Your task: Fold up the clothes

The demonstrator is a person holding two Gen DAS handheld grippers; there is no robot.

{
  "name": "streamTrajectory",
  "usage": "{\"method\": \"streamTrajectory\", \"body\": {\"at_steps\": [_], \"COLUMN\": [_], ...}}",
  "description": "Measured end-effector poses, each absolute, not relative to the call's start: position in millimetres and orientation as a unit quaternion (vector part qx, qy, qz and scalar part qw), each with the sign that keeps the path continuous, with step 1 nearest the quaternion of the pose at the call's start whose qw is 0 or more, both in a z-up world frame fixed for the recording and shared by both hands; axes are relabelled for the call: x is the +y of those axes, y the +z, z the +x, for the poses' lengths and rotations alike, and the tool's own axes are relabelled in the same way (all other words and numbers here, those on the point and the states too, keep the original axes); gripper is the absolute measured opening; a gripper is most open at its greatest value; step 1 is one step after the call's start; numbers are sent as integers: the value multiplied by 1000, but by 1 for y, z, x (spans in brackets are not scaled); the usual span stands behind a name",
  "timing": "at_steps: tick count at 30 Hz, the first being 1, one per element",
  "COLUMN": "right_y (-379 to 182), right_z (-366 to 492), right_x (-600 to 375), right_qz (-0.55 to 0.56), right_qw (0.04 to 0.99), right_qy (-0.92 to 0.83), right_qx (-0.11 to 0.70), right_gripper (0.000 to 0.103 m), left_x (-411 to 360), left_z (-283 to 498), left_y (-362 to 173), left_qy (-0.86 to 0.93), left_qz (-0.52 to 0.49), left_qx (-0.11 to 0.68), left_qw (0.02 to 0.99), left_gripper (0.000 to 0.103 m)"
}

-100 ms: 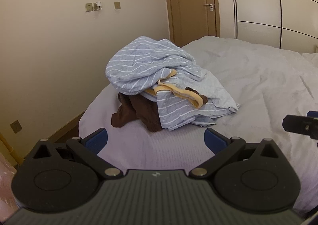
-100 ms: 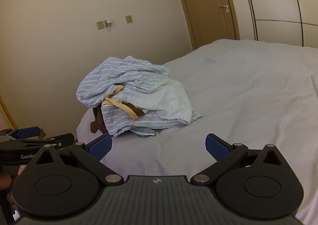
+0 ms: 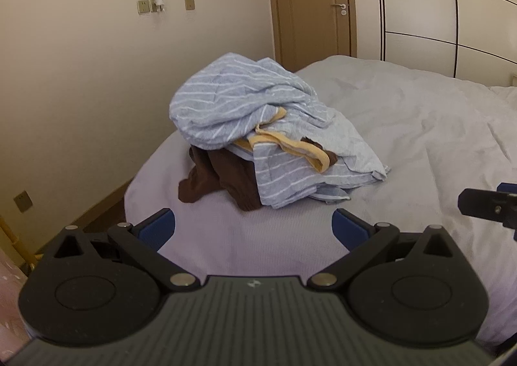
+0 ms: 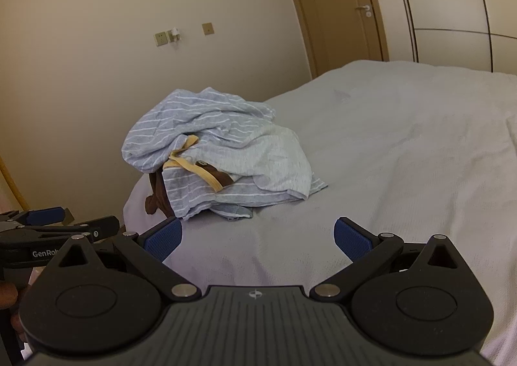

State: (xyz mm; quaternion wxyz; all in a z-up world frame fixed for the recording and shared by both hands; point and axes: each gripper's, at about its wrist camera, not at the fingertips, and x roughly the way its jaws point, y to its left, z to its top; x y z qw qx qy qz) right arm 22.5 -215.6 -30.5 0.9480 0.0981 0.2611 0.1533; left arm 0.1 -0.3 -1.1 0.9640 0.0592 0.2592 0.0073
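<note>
A heap of clothes lies near the bed's left corner: a blue-grey striped garment [image 3: 232, 107] [image 4: 206, 126] with a yellow trim band [image 3: 307, 152] [image 4: 197, 168] on top, and a brown garment [image 3: 223, 178] [image 4: 158, 194] poking out beneath. My left gripper [image 3: 253, 227] is open and empty, short of the heap. My right gripper [image 4: 258, 235] is also open and empty, hovering over the bedsheet to the right of the heap. The right gripper's tip [image 3: 484, 204] shows at the left wrist view's right edge; the left gripper [image 4: 58, 223] appears at the right wrist view's left edge.
The bed [image 3: 420, 139] [image 4: 404, 139] has a pale wrinkled cover stretching right of the heap. A beige wall [image 3: 80, 75] with sockets runs close along the bed's left side, with a narrow floor gap. A wooden door [image 3: 310, 4] and wardrobe panels [image 3: 452, 10] stand behind.
</note>
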Motion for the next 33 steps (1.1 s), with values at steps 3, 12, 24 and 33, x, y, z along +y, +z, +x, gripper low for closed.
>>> {"method": "streamTrajectory", "body": {"at_steps": [3, 12, 24, 33], "right_y": [-34, -45, -53, -53], "right_z": [25, 33, 33, 39], "right_x": [-214, -211, -211, -217], "right_qz": [98, 100, 108, 109], "right_qw": [948, 946, 945, 944], "right_qy": [156, 161, 160, 158], "right_qx": [261, 263, 265, 268], "right_gripper": [103, 103, 103, 103], "left_x": [4, 5, 3, -1], "left_z": [4, 12, 14, 12], "left_y": [-8, -15, -18, -18], "left_qy": [1, 6, 0, -4], "left_qz": [50, 52, 51, 55], "left_qx": [274, 280, 281, 282], "left_qw": [960, 959, 958, 958], "left_gripper": [102, 102, 102, 102]}}
